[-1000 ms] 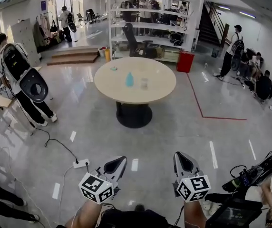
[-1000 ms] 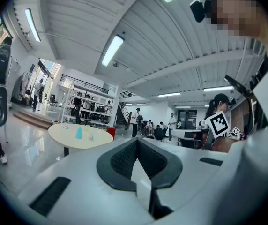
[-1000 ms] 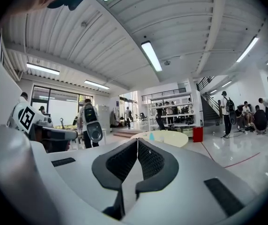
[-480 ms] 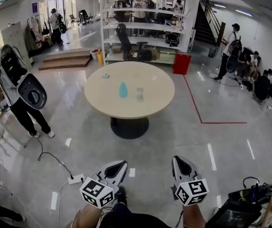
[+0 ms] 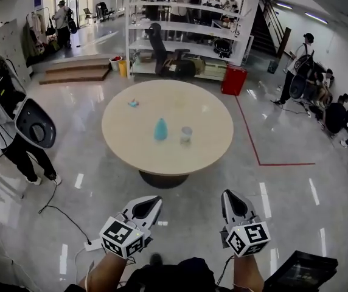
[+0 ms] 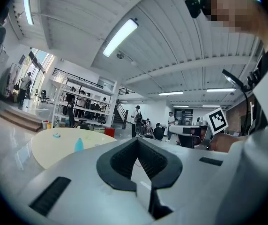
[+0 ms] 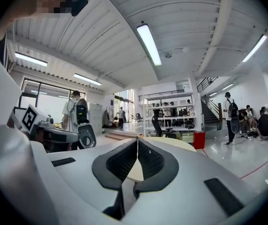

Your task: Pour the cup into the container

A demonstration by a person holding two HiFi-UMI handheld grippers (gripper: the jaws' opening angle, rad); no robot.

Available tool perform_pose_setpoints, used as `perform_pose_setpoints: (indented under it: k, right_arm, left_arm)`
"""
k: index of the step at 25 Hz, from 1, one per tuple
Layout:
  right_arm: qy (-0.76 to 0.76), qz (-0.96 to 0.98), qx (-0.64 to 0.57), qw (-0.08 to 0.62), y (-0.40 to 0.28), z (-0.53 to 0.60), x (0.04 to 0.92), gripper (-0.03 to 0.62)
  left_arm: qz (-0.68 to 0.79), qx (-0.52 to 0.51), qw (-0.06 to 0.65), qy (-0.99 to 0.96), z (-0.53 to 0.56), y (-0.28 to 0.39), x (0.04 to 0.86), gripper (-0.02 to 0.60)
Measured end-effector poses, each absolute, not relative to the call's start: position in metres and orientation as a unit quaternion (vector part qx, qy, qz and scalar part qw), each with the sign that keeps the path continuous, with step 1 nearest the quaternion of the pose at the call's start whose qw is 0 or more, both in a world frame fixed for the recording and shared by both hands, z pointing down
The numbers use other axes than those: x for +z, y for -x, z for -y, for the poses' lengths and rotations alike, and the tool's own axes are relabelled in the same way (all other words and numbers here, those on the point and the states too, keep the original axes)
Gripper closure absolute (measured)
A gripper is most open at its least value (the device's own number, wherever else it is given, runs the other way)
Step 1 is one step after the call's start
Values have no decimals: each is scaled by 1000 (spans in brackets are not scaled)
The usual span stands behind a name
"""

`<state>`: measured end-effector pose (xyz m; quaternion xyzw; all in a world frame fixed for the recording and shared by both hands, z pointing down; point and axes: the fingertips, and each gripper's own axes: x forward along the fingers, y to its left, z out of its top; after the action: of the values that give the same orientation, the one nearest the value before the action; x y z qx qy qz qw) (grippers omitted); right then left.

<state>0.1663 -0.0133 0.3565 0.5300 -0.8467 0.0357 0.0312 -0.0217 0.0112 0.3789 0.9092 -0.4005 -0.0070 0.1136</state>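
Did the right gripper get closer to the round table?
Yes. The right gripper has moved forward, toward the round table; the floor gap between them is smaller now.

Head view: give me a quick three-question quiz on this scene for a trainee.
1. True or false: the left gripper holds the blue container.
2. On the round table, what stands beside the blue container? A) clear cup B) kettle C) plate
3. Fill in: the right gripper has its jaws ____.
Key: 1 false; 2 A; 3 shut.
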Motion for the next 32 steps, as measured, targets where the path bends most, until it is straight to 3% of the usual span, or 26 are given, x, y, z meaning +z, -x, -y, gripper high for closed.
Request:
perform_pose_setpoints:
  k: [25, 32]
  right_arm:
    - [-422, 905, 42, 21, -179, 344, 366, 588]
    - [-450, 891, 61, 15, -153, 396, 381, 586]
  left_arm:
    - [473, -8, 120, -873, 300, -26, 377, 581]
    - [454, 9, 114, -884, 355, 3, 391, 581]
